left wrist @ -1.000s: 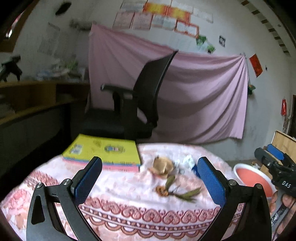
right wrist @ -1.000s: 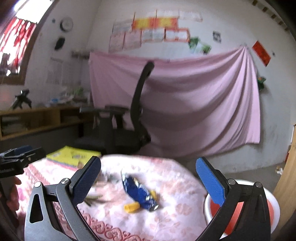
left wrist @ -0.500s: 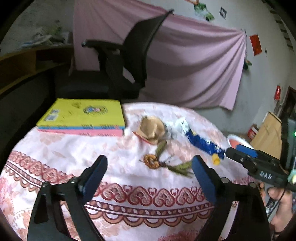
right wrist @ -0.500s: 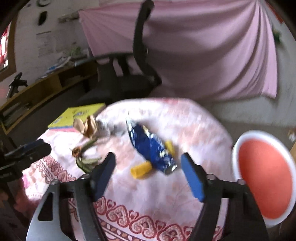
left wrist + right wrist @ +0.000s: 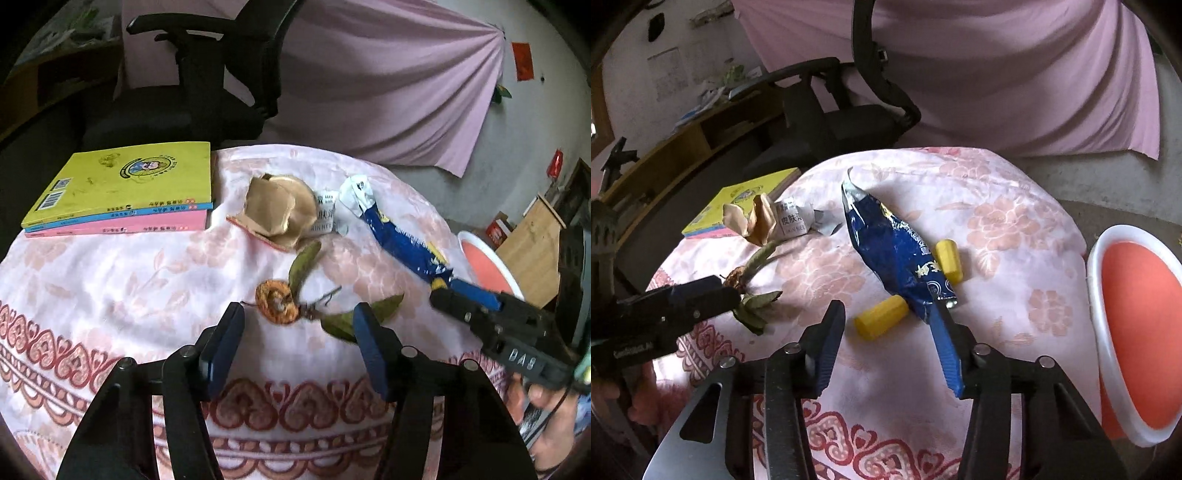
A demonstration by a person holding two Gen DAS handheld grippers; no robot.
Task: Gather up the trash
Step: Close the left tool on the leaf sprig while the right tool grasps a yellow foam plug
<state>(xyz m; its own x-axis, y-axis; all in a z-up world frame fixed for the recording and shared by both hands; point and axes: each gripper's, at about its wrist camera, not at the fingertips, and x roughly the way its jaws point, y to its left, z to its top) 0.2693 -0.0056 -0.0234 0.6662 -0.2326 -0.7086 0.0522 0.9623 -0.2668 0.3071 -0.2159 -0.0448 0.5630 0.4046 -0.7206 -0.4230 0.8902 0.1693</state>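
Observation:
My left gripper (image 5: 300, 312) hangs low over the cloth-covered table (image 5: 110, 277), jaws closing, with an orange peel (image 5: 277, 301) and dry leaves (image 5: 343, 321) just past its tips and untouched. My right gripper (image 5: 888, 314) is also closing, with a yellow cylinder (image 5: 881, 319) between its tips; the pads are not pressing on it. Its right finger lies at the lower end of a blue snack wrapper (image 5: 894, 251). A second yellow cylinder (image 5: 949, 260) lies beside the wrapper. Torn brown paper (image 5: 280, 210) and a crumpled printed paper (image 5: 327, 214) sit farther back.
Stacked books (image 5: 129, 184) with a yellow cover lie at the table's back left. A red basin with a white rim (image 5: 1097, 295) stands off the table's right edge. A black office chair (image 5: 221, 92) stands behind the table, before a pink hanging sheet.
Both grippers have tilted down and come in over the table, and their jaws have narrowed. The peel and the yellow cylinder now sit at their tips.

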